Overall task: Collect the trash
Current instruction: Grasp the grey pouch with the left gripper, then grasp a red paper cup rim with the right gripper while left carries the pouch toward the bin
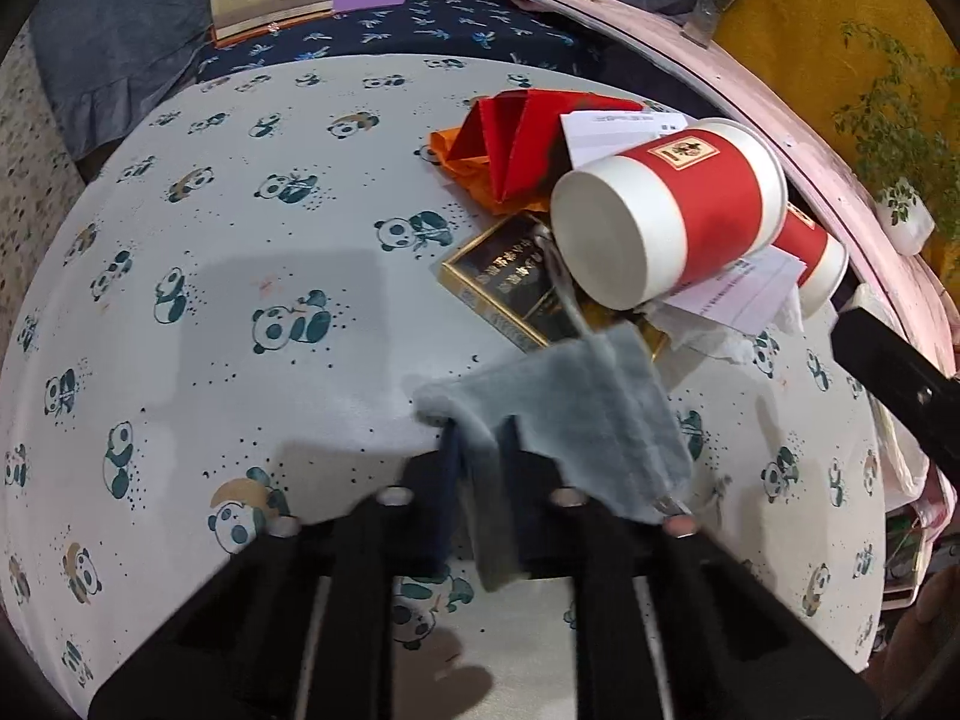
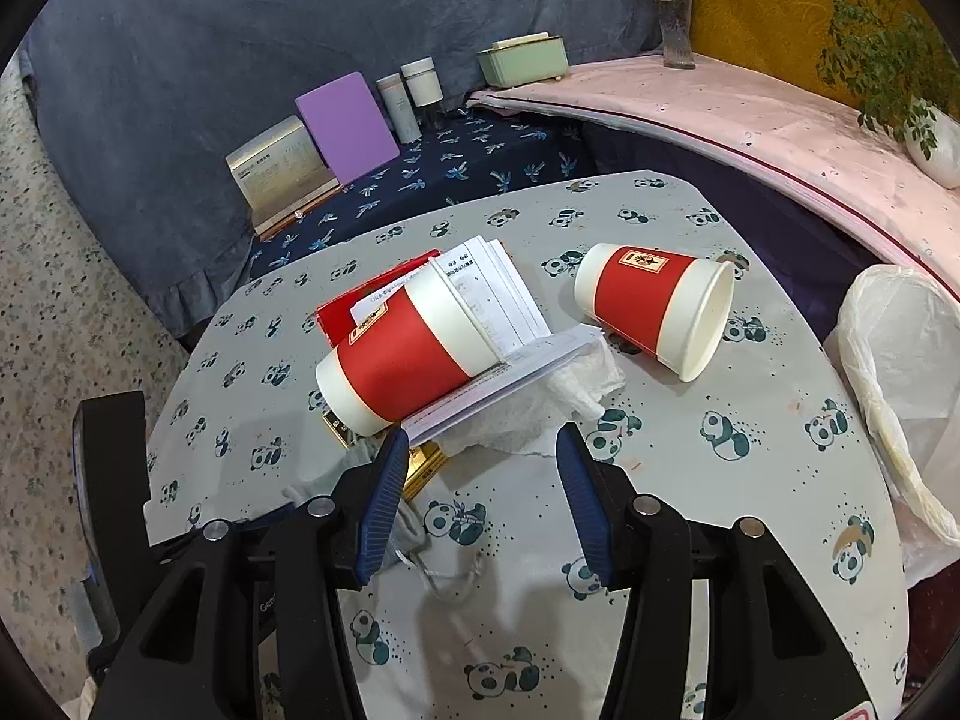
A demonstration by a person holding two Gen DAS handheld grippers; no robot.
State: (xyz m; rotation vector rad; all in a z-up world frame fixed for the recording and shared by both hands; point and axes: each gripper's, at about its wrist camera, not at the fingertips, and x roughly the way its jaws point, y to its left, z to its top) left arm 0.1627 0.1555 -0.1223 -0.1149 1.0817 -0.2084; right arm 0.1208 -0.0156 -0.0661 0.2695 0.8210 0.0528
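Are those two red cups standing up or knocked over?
Knocked over. The near cup lies on its side atop papers; the far cup lies on the tablecloth, its open mouth looking empty.

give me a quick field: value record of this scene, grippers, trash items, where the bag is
left gripper: shut on grey cloth pouch
right gripper: open, empty, aimed at the pile
near cup: on its side, atop papers
far cup: on its side, apart from the pile
tissue: crumpled, under the papers
red folder: beneath the pile
gold-edged box: partly under the near cup
plastic bag: open, at the table's right edge
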